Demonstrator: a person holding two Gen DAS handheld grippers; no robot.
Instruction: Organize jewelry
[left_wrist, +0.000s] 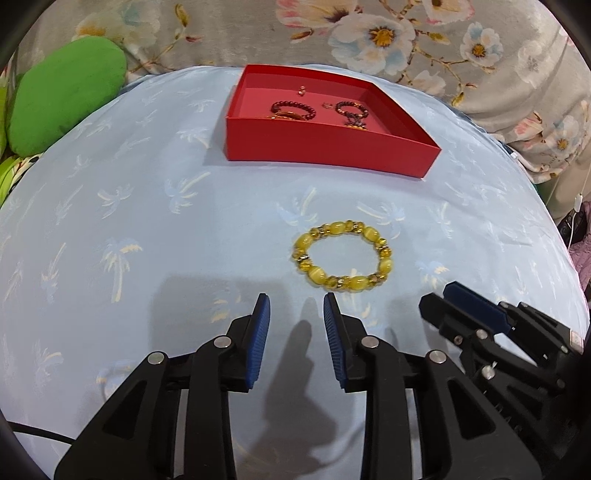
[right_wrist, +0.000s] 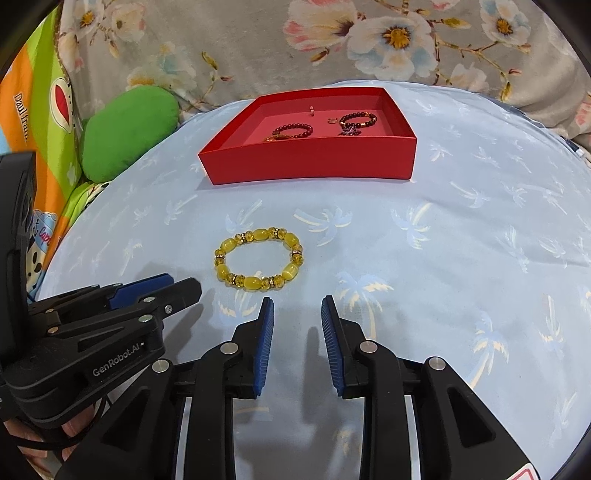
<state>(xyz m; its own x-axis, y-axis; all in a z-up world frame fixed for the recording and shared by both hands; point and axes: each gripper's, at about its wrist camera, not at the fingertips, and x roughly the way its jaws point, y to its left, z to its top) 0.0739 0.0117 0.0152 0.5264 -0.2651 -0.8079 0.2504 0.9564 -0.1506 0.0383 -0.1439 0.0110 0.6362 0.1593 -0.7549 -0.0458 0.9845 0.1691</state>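
Both grippers, left (left_wrist: 296, 303) and right (right_wrist: 297, 306), are open and hold nothing. Yellow bracelet (right_wrist: 259, 263) lies near them on the cloth (left_wrist: 147, 221). Far off, the red box (right_wrist: 314, 162) holds maybe three dark bracelets (right_wrist: 295, 130).

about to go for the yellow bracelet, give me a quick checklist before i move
1. Yellow bracelet lies flat on the blue cloth, nothing on top of it: ok.
2. Left gripper fingers apart and holding nothing: ok.
3. Right gripper fingers apart and holding nothing: ok.
4. Red box has no lid on, bare floor left between the dark bracelets: ok.
5. Path from bracelet to box free of objects: ok.
6. Which gripper is nearer the bracelet: cannot tell.
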